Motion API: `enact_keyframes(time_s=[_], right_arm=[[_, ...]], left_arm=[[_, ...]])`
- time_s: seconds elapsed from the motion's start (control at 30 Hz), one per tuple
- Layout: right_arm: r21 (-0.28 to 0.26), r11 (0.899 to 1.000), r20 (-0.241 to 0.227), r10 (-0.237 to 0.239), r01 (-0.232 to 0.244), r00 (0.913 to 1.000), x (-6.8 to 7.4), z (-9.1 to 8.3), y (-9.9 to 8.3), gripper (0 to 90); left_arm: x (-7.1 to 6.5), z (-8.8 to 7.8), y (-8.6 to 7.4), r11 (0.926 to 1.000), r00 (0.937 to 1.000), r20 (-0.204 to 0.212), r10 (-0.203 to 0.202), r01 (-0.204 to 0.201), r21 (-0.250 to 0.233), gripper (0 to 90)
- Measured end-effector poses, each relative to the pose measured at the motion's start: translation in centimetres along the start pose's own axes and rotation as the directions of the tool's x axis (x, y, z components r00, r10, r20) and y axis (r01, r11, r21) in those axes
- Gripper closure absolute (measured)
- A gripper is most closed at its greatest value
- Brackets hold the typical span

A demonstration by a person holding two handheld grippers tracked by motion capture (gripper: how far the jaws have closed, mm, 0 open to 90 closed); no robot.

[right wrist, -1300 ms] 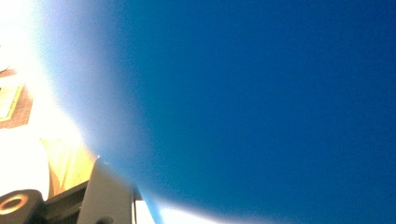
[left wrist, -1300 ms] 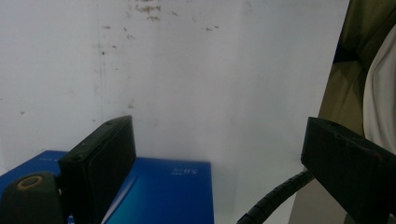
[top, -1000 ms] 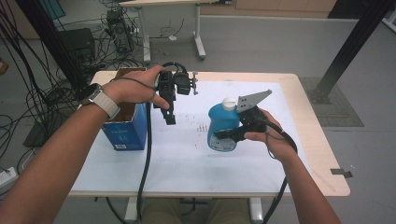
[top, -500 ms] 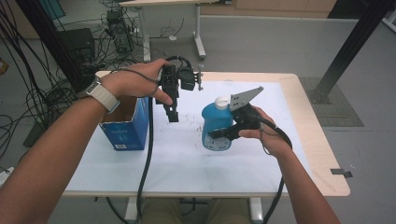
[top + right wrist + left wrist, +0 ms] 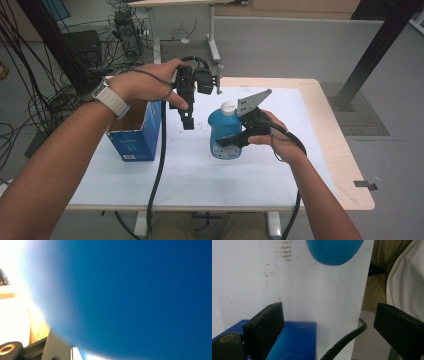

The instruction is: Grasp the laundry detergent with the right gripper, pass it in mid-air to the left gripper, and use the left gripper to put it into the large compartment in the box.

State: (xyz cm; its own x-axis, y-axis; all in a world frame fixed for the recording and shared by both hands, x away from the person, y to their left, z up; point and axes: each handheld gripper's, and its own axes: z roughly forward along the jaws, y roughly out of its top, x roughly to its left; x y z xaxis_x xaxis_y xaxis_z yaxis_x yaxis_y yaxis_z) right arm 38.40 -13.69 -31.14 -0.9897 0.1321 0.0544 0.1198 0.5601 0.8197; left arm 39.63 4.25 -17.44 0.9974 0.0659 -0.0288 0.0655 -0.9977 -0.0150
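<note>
White tabletop [image 5: 300, 165] held the blue bottle [image 5: 223, 132] near centre, clamped in the right gripper [image 5: 235, 141] from its right side. Left gripper [image 5: 186, 120] hovered just left of it, jaws apart, empty, above the blue box [image 5: 131, 142].

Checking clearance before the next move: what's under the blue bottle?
The blue bottle is clamped in the right gripper. In the left gripper view its rounded bottom shows over the bare white table cover. Whether it touches the cover cannot be told.
</note>
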Motion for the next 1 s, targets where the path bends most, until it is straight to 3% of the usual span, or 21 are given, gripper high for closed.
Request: enact_keyframes(time_s=[1.0], right_arm=[[0.006,1.000,-0.035,-0.015,0.015,0.9993,-0.7,1.6,1.4,43.8]], left_arm=[[-0.2,-1.8,1.2,0.9993,0.9998,0.015,-0.011,0.011,-0.034,6.6]])
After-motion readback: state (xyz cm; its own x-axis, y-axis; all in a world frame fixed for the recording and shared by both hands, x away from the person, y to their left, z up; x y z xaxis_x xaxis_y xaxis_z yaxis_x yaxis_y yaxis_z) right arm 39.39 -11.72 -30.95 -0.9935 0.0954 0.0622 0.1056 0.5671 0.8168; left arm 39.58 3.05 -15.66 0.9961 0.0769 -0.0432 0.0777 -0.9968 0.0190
